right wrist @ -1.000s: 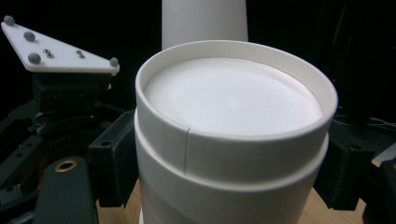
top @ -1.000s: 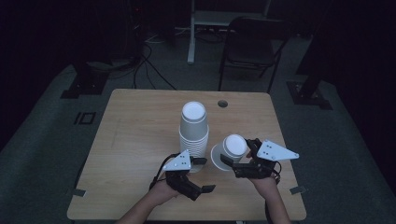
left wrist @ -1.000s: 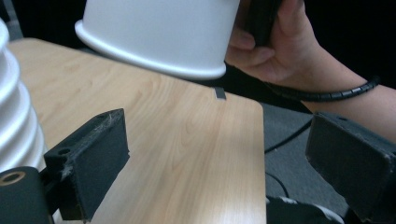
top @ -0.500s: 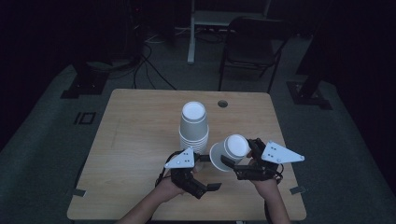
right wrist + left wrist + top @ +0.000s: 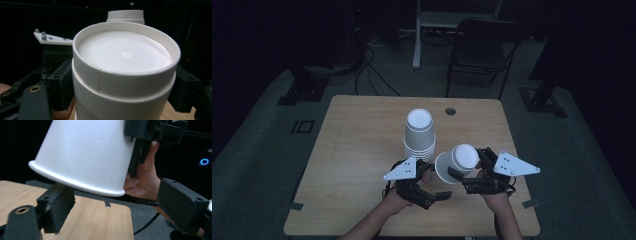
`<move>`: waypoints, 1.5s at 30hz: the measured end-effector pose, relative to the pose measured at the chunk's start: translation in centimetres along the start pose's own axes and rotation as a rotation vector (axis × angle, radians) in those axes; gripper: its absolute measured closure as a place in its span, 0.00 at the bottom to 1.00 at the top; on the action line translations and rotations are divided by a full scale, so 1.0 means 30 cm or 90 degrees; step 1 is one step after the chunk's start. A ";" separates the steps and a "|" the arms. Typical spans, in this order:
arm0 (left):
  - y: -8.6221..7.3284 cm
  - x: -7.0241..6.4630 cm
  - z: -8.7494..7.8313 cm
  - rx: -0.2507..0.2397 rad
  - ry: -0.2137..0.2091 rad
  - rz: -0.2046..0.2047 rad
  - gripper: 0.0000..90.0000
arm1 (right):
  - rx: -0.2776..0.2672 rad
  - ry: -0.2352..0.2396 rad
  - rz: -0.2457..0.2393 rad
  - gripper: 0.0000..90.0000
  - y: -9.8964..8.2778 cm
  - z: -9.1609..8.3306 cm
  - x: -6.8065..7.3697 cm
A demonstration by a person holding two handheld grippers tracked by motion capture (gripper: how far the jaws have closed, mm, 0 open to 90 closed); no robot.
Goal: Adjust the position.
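A stack of upturned white paper cups [image 5: 419, 132] stands mid-table. My right gripper [image 5: 467, 162] is shut on a white cup [image 5: 457, 161] and holds it tilted above the table, base up. In the right gripper view the cup [image 5: 125, 65] sits between both jaws, and a second cup seems nested in it. My left gripper [image 5: 438, 182] is just left of it. Its jaws have just been closing. In the left gripper view the cup's rim [image 5: 85, 155] hangs over the gap and the pads [image 5: 58, 207] do not touch it.
The wooden table [image 5: 362, 150] has a round cable hole [image 5: 450, 110] near its far edge. A dark chair [image 5: 482, 45] and a desk leg stand beyond it. The stack's top [image 5: 125, 15] rises behind the held cup.
The held cup has shifted slightly down and left, toward the left gripper. Both hands have stayed nearly where they were.
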State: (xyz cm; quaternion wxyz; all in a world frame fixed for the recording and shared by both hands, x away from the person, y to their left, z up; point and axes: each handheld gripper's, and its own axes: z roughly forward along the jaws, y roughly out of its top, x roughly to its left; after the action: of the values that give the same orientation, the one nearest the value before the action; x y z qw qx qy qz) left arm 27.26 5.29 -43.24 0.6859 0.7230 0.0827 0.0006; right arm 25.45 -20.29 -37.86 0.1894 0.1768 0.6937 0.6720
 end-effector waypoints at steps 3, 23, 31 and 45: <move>-0.003 -0.008 -0.001 -0.020 0.025 0.034 0.32 | 0.001 0.002 -0.001 0.24 0.001 0.004 0.003; -0.014 0.005 -0.025 -0.034 -0.060 0.033 0.94 | -0.021 0.041 0.006 0.23 0.016 -0.007 0.008; -0.012 0.003 -0.042 -0.007 -0.060 0.053 0.95 | 0.007 0.055 0.004 0.22 0.020 0.000 0.010; -0.027 0.016 -0.065 0.116 -0.010 0.074 0.95 | 0.022 0.047 0.031 0.18 0.015 -0.010 -0.016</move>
State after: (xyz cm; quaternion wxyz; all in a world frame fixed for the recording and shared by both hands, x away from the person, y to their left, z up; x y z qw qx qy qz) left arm 27.40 7.31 -44.00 0.6165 0.7861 0.0355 0.0272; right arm 25.71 -20.78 -37.39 0.1446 0.1719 0.7074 0.6702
